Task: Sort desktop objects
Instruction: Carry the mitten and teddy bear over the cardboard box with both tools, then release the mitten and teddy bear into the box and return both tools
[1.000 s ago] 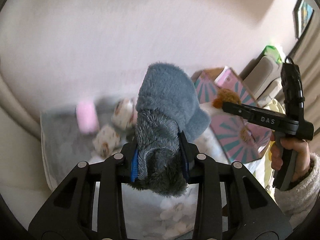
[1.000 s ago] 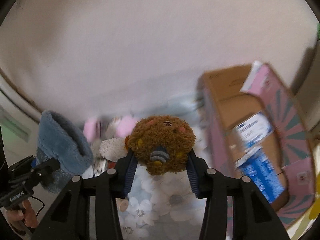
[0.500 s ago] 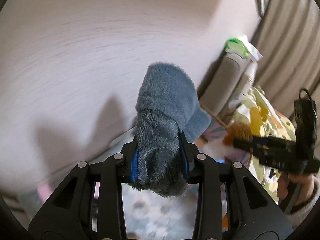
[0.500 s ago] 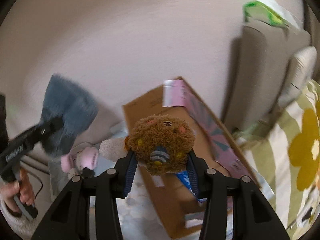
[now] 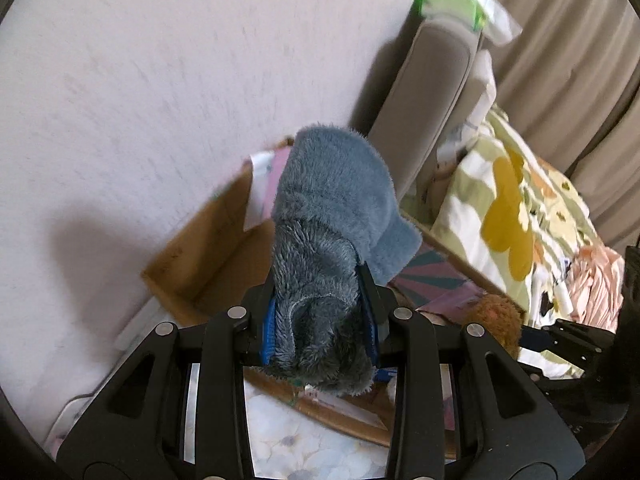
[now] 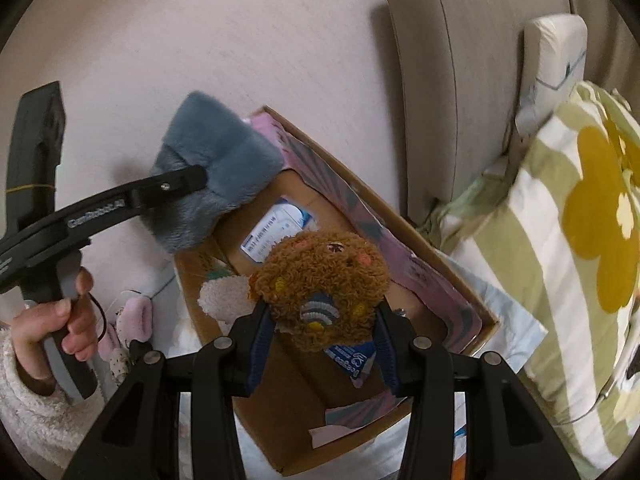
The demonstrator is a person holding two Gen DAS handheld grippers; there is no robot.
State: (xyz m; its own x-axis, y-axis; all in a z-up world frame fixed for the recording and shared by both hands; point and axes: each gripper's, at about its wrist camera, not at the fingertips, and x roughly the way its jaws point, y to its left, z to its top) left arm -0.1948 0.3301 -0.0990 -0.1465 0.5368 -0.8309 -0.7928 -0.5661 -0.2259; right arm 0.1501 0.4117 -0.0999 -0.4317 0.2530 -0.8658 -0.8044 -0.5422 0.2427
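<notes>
Left gripper (image 5: 320,320): you have it clamped on a blue-grey plush mitten (image 5: 332,216), blue-padded fingers pressed into the cuff on both sides. From the right wrist view the same gripper (image 6: 182,184) reaches in from the left with the mitten (image 6: 216,176) raised at the box's far left corner.

Right gripper (image 6: 322,344): you hold a brown curly plush bear head (image 6: 324,276) squeezed between the blue pads; pink cheeks and a striped snout face the camera. In the left wrist view the bear head (image 5: 498,316) shows at the lower right, at the tip of the other tool.

Cardboard box (image 6: 288,432): open-topped, with a pink and teal rayed pattern on the inner flap, standing against the pale wall (image 6: 200,40). Your bear head hangs above its middle. In the left wrist view the box (image 5: 192,268) lies behind and below the mitten.

Box contents: a blue and white packet (image 6: 276,224) lies inside, partly covered by the bear head.

Left hand (image 6: 52,320): your fingers wrap the tool's grey handle, a fleecy white sleeve at the wrist.

Small plush items (image 6: 132,320): pink and spotted pieces lie just left of the box, on a floral mat; their shapes are too blurred to name.

Surroundings: a beige headboard (image 6: 432,80) stands against the wall beside the box, and bedding (image 6: 560,240) with green stripes and mustard flowers lies to the right.
</notes>
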